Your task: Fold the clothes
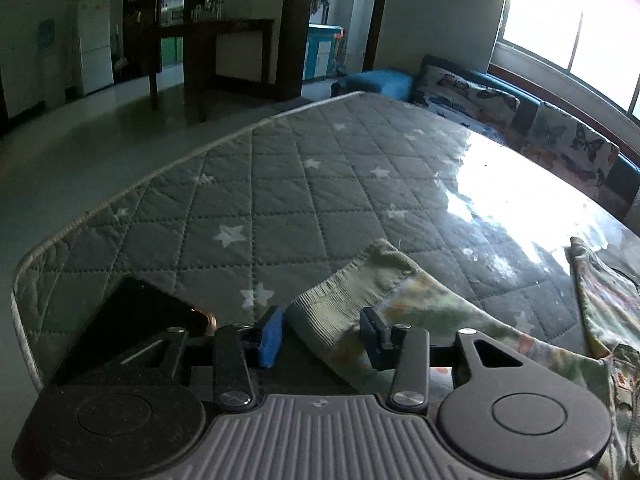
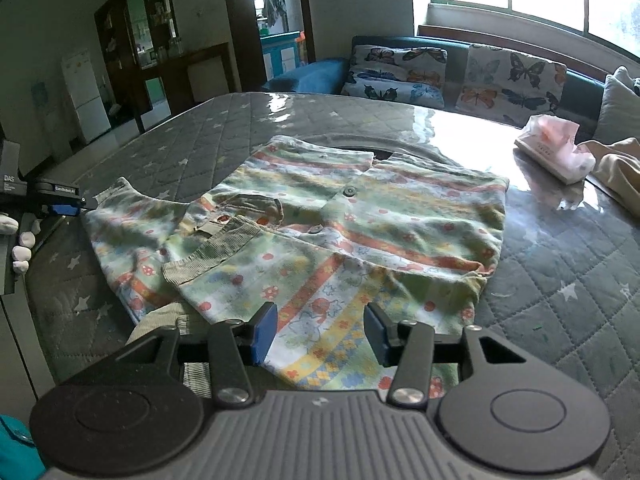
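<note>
Right wrist view: my right gripper [image 2: 320,334] spread above shirt [image 2: 320,220] hem, centre frame. Left gripper [image 1: 320,338] spread around sleeve cuff [image 1: 344,296]. Sleeve fold in hand, I judge; next pinch cuff, carry inward.

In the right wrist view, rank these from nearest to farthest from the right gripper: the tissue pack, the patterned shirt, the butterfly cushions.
From the right gripper:
1. Patterned shirt, directly under and ahead of the open jaws.
2. Tissue pack, far right on the quilted table cover.
3. Butterfly cushions, on the sofa beyond the table's far edge.
</note>
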